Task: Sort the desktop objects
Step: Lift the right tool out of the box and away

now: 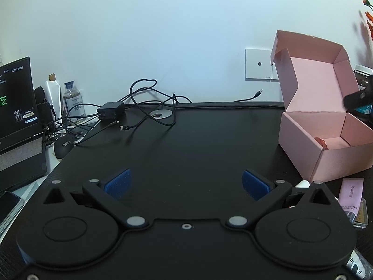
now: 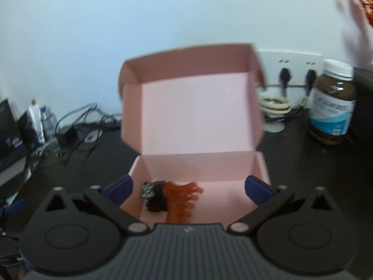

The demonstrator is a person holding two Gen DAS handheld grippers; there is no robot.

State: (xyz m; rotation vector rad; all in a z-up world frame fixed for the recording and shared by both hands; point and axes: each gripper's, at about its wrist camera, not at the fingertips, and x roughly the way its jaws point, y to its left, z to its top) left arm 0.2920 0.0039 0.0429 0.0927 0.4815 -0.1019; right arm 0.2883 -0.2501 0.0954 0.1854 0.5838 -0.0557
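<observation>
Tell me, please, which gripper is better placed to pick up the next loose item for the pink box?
Probably the left. The left gripper hangs open and empty, with the pink packet lying just beside it. The right gripper, also open, is over the pink box, away from it.

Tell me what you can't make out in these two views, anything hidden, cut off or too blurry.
- Left wrist view: most of the pink box floor is hidden by its near wall; only an orange edge shows.
- Left wrist view: the items by the right edge sit partly behind the left gripper and are cut off.
- Right wrist view: motion blur makes the black item and the bottle label unreadable.
</observation>
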